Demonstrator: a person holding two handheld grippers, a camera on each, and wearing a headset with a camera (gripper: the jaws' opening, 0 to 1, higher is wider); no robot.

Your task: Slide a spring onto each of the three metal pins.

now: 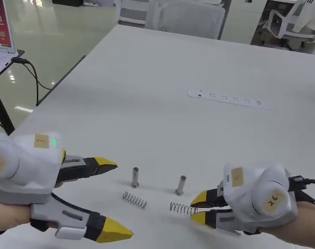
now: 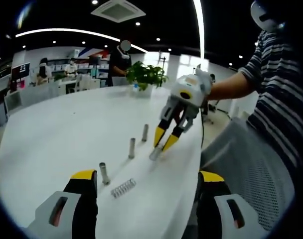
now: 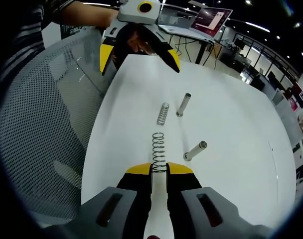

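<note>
Spring [image 1: 179,208] in right tongs [image 1: 198,207] lies beside upright pin [image 1: 181,185], power strip [image 1: 227,98] beyond.

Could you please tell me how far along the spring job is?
Nothing done yet: the three pins stand bare. The right gripper is shut on one spring; the left gripper is open, a second spring lies loose. All three pins remain.
</note>
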